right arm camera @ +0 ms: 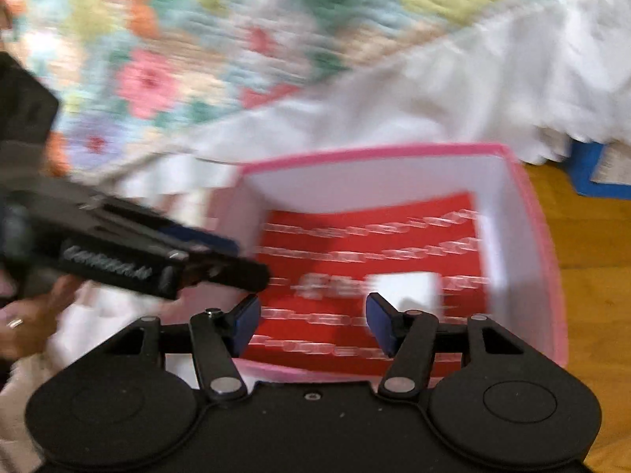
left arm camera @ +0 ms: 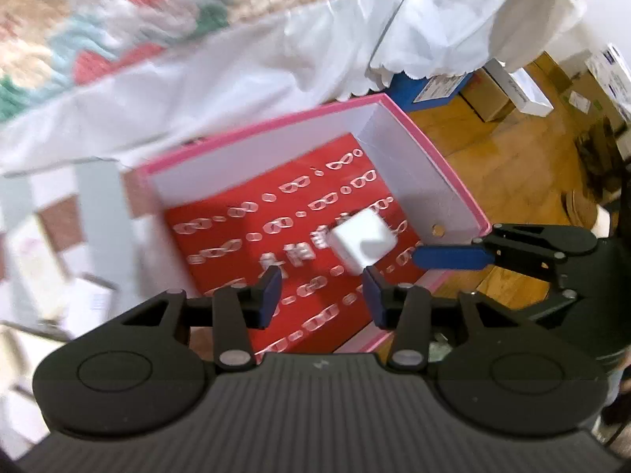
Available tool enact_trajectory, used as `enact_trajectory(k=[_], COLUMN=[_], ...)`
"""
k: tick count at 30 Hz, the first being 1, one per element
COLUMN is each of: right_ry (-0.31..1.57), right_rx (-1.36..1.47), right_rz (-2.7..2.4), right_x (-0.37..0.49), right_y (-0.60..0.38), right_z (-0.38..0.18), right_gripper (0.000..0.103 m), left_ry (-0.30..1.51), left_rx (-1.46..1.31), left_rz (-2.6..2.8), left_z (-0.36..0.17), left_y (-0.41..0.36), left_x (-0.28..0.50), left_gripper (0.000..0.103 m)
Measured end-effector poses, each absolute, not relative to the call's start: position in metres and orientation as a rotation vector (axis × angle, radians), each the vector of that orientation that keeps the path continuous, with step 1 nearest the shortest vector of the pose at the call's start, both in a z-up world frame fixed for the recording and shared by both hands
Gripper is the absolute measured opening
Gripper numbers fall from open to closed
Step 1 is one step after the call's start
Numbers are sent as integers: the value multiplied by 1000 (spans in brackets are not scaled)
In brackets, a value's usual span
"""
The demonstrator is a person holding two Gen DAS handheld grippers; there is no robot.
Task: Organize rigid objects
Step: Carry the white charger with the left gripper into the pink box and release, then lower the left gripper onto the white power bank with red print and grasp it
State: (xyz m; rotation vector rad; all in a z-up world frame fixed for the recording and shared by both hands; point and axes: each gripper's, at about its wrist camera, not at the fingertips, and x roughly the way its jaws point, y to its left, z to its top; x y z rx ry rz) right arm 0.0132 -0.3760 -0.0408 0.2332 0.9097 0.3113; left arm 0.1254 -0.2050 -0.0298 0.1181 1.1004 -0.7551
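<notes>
Left wrist view, nearest: the left gripper [left arm camera: 321, 295] with its blue-padded jaws spread and nothing between them, poised over the near edge of a pink box [left arm camera: 398, 116]. The box is open-topped, with white inner walls and a red sheet printed with pale eyeglass shapes [left arm camera: 244, 244] covering its bottom. On that sheet, just beyond the gripper's right pad, lies a white cube-shaped block [left arm camera: 361, 242] (apparently a power adapter, though blur leaves this uncertain); it is free of both jaws. At the right, the right gripper [left arm camera: 453, 257] reaches over the box's right wall with one blue pad toward the block; from this side view alone the spread cannot be told. Right wrist view: the right gripper [right arm camera: 313, 321] shows its jaws parted and empty above the near wall of the pink box [right arm camera: 374, 151], the white block [right arm camera: 406, 287] resting on the red sheet [right arm camera: 355, 236] just past the right pad. The left gripper [right arm camera: 221, 264] enters from the left, blurred, with the person's ringed hand [right arm camera: 23, 315] behind it. The box stands on a wooden floor [left arm camera: 493, 157]; beyond it hangs a white bed skirt [left arm camera: 236, 79] under a floral quilt [right arm camera: 157, 39], and farther right, several cardboard boxes [left arm camera: 512, 86] on the floor.
</notes>
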Motion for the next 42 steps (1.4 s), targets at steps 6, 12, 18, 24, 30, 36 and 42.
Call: enact_trajectory(k=[6, 12, 18, 24, 30, 36, 42], right_ry=[884, 950, 1008, 977, 963, 971, 962], right_rx=[248, 229, 242, 44, -100, -38, -113], right_rz=[548, 665, 678, 679, 674, 648, 707], right_x=[6, 23, 40, 52, 77, 86, 73], right_y=[-303, -227, -168, -119, -98, -92, -72], right_z=[-32, -57, -105, -151, -180, -187, -191], right_gripper=[66, 69, 72, 73, 73, 81, 77], left_ry=[1070, 1095, 1130, 1206, 1237, 1174, 1238], left_rx=[168, 171, 54, -80, -259, -281, -375], left_rz=[-676, -428, -341, -160, -110, -26, 36], left_z=[-8, -20, -61, -124, -154, -154, -173], left_y=[-123, -40, 18, 65, 87, 82, 92], left_x=[113, 115, 125, 139, 132, 123, 122], left_gripper=[47, 57, 62, 62, 62, 62, 62])
